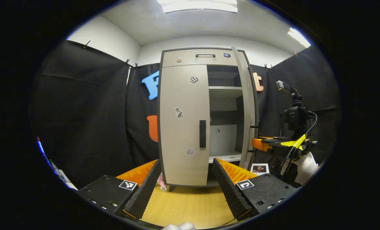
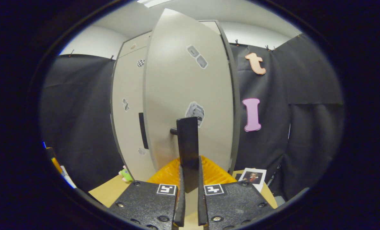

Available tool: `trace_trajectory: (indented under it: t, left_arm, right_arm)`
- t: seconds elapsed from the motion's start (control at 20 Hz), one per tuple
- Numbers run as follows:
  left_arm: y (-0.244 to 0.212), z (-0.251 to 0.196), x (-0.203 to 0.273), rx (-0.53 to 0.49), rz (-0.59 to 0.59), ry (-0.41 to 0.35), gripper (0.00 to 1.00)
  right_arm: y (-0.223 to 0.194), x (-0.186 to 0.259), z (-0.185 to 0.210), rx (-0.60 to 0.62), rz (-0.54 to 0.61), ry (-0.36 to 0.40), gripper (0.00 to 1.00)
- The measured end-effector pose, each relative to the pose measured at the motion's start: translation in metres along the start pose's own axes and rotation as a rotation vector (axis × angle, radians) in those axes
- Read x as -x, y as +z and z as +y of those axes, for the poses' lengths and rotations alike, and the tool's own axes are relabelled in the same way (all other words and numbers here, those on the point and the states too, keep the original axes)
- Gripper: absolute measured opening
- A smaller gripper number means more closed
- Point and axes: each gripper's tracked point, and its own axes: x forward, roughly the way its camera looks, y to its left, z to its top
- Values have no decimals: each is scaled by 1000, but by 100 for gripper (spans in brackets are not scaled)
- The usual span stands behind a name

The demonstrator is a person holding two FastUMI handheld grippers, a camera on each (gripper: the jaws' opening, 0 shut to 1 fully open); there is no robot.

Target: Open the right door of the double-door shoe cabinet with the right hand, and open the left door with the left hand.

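Note:
The grey shoe cabinet (image 1: 193, 57) stands on the far side of a wooden table. Its left door (image 1: 183, 124) is closed, with a dark vertical handle (image 1: 202, 134) at its inner edge. My left gripper (image 1: 186, 163) is open, low in front of that door and apart from it. The right door (image 1: 246, 105) is swung out edge-on, baring the shelves (image 1: 225, 92). In the right gripper view the right door (image 2: 190, 80) faces me, and my right gripper (image 2: 190, 174) is shut on its dark handle (image 2: 187, 147). The left door (image 2: 129, 111) sits behind it.
The wooden table (image 1: 190, 204) carries a photo card (image 1: 259, 168) at the cabinet's right foot and a small pink toy (image 1: 161, 182) at its left foot. A camera on a stand (image 1: 293, 111) rises at the right. A gloved hand (image 1: 306, 163) holds the right gripper.

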Motion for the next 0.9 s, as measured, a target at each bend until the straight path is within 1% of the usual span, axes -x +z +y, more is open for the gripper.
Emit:
trace_trajectory:
  t: [0.1, 0.25, 0.45, 0.55, 0.7, 0.9]
  left_arm:
    - [2, -11, -4, -5, -7, -16, 96]
    - [2, -27, -8, -10, -7, -36, 96]
    - [-2, -56, -14, 5, 13, -74, 96]
    - [-4, -70, -15, 7, 18, -94, 96]
    - [0, -84, -18, 3, 12, -107, 96]
    - [2, -94, -22, 0, 5, -110, 96]
  right_arm:
    - [-1, 5, -9, -12, 3, 0, 18]
    - [0, 16, -28, 12, 2, -16, 16]
    - [1, 18, -36, -6, 13, 4, 12]
    - [2, 21, -44, -3, 16, -8, 11]
    - [5, 28, -77, -6, 15, -41, 6]
    - [7, 29, -105, -2, 9, -59, 4]
